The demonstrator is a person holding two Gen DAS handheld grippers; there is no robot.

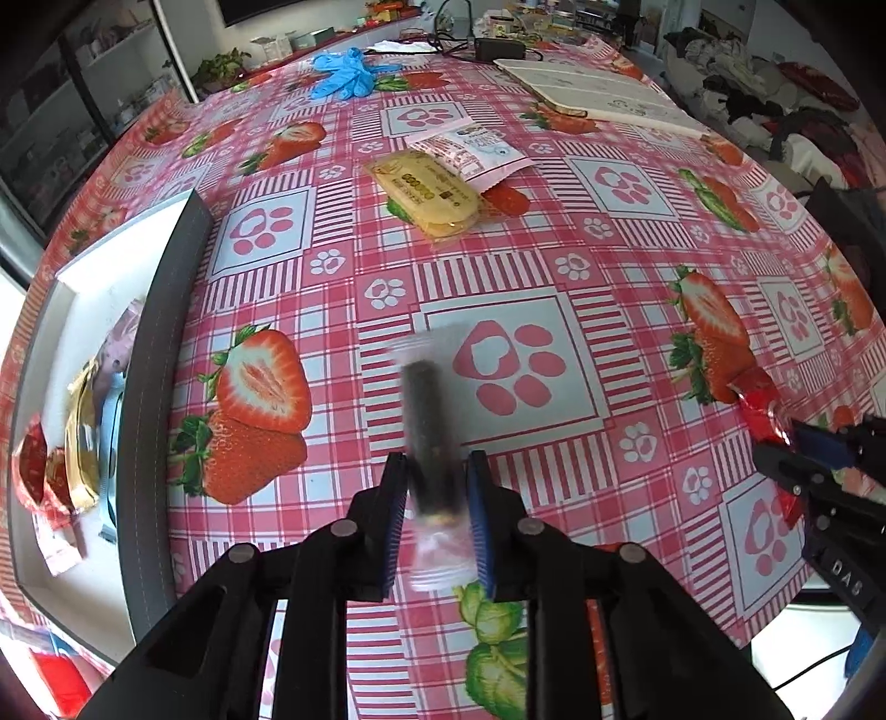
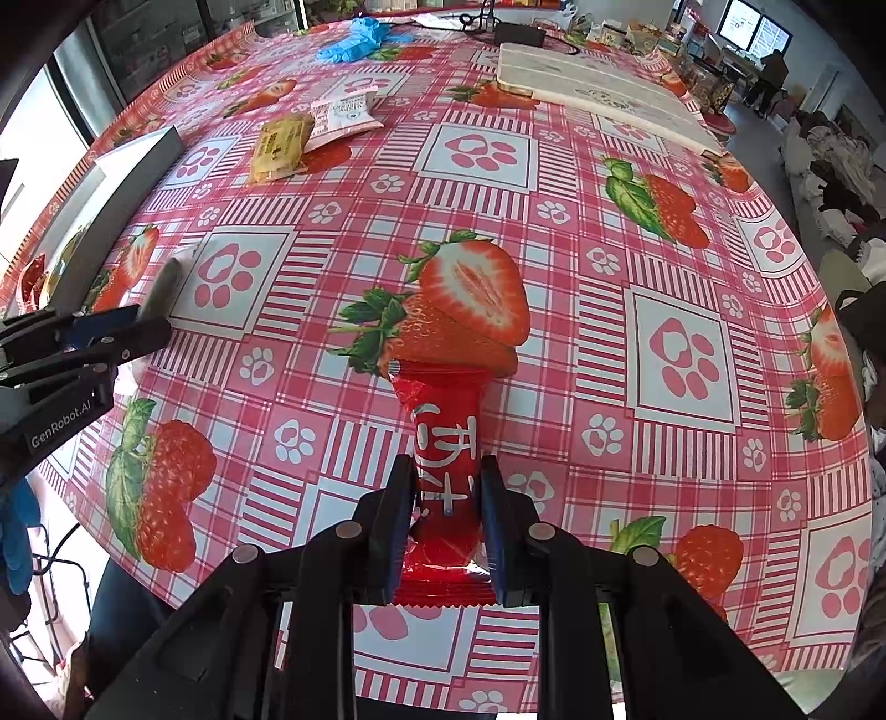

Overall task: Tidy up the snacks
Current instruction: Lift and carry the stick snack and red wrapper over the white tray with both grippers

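My left gripper point(image 1: 434, 465) is shut on a clear-wrapped dark snack stick point(image 1: 429, 421), blurred, held above the tablecloth. It also shows in the right wrist view point(image 2: 163, 288). My right gripper point(image 2: 447, 471) is shut on a red snack packet point(image 2: 446, 443) with white lettering; it also shows in the left wrist view point(image 1: 761, 399). A yellow snack pack point(image 1: 429, 194) and a pink-white packet point(image 1: 470, 149) lie together further back. A grey-walled white box point(image 1: 160, 354) at the left holds several snacks point(image 1: 83, 426).
Blue gloves point(image 1: 346, 72), a white board point(image 1: 598, 94) and a black adapter with cables point(image 1: 498, 47) lie at the table's far end. The strawberry-print tablecloth point(image 1: 554, 266) covers the table. Clothes pile on furniture at the right point(image 1: 775, 94).
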